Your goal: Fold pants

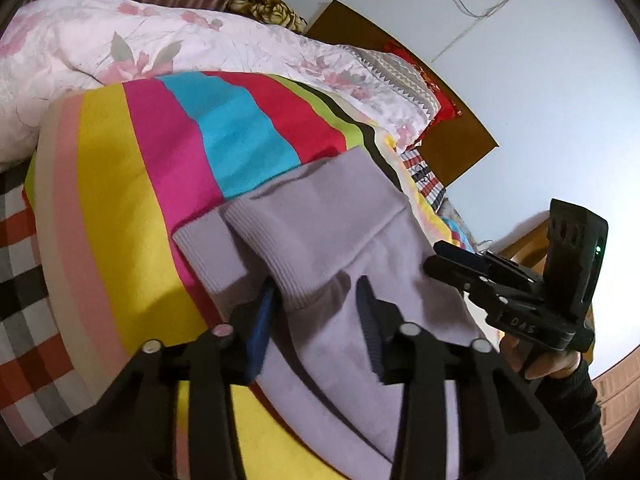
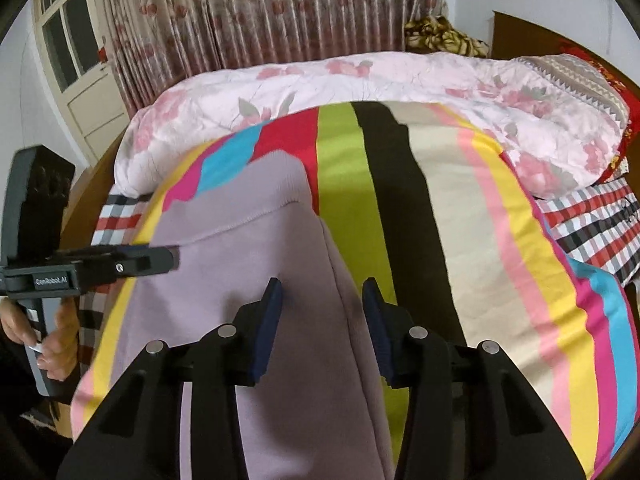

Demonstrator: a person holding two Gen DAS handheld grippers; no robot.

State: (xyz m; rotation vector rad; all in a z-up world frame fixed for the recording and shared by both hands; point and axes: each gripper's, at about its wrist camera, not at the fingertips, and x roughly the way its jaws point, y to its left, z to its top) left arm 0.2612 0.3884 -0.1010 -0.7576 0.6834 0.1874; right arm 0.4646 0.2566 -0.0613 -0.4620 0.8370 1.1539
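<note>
Lying on one striped blanket [image 2: 460, 208], one pair of lilac pants [image 2: 248, 288] spreads under two downward-tilted grippers, left gripper [image 1: 318, 300] and right gripper [image 2: 322, 300], jaws parted, fabric between unpinched.

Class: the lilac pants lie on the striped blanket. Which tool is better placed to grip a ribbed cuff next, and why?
Left. The left tool has a ribbed cuff of the pants between its open fingers. The right tool straddles plain cloth at the side edge.
</note>
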